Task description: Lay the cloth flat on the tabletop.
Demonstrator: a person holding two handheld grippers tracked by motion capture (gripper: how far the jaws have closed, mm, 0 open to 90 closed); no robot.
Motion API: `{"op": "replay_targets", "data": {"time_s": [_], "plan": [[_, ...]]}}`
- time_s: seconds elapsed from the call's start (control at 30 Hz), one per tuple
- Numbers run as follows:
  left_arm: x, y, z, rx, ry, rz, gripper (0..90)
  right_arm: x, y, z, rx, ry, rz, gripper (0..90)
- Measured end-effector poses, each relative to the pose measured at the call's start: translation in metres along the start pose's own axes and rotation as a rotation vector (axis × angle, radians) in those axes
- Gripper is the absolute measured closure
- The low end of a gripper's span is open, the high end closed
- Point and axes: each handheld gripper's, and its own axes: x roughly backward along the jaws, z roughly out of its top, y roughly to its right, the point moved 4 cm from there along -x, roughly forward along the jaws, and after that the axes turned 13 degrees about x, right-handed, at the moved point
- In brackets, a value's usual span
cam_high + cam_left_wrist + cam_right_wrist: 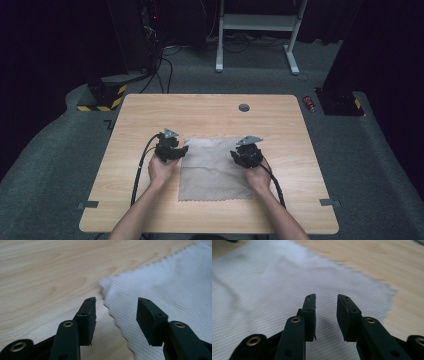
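A: The left gripper (176,148) sits at the nine o'clock edge of the flat grey ribbed cloth with a scalloped hem (214,169), jaws parted and nothing between them. In the left gripper view the cloth's corner (106,286) lies just ahead of the gap, untouched.

B: And the right gripper (243,155)?

A: It is at the cloth's three o'clock side, jaws moderately apart, gripping nothing. In the right gripper view they hover over the fabric (262,290) near its far corner.

B: Why that placement?

A: Probably because each hand lines up with a far corner, so both corners can be handled evenly. The cloth lies spread out in the middle of the light wooden table (150,110), slightly toward six o'clock.

B: Anything around that interferes?

A: Little. A small round grey cap (244,107) is set in the tabletop at twelve o'clock, well apart from the cloth. Black cables (140,170) trail from the grippers toward six o'clock, clear of the fabric. Nothing blocks either corner.
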Motion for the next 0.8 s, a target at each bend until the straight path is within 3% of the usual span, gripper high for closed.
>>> {"op": "replay_targets", "data": {"time_s": [0.1,0.23,0.33,0.37,0.43,0.6,0.8], "plan": [[-0.001,0.011,-0.012,-0.024,-0.027,-0.031,45.6,0.001,-0.021,-0.006,0.012,0.010,0.036,65.8],[-0.002,0.019,-0.023,-0.049,-0.031,-0.031,43.8,0.002,-0.030,-0.011,0.030,0.000,0.041,64.6],[-0.001,0.019,-0.024,-0.055,-0.034,-0.030,43.5,0.001,-0.031,-0.013,0.030,-0.014,0.042,63.4],[-0.001,0.018,-0.025,-0.081,-0.025,-0.006,43.5,0.001,-0.030,-0.015,0.026,-0.021,0.042,62.3],[-0.001,0.017,-0.025,-0.088,-0.020,0.001,42.9,0.001,-0.030,-0.015,0.028,-0.019,0.039,61.5],[0.000,0.014,-0.027,-0.081,-0.007,0.002,39.4,0.001,-0.029,-0.018,0.023,0.005,0.041,60.2],[0.000,0.011,-0.025,-0.075,-0.018,-0.004,37.8,0.001,-0.029,-0.016,0.016,-0.027,0.043,57.5]]}}
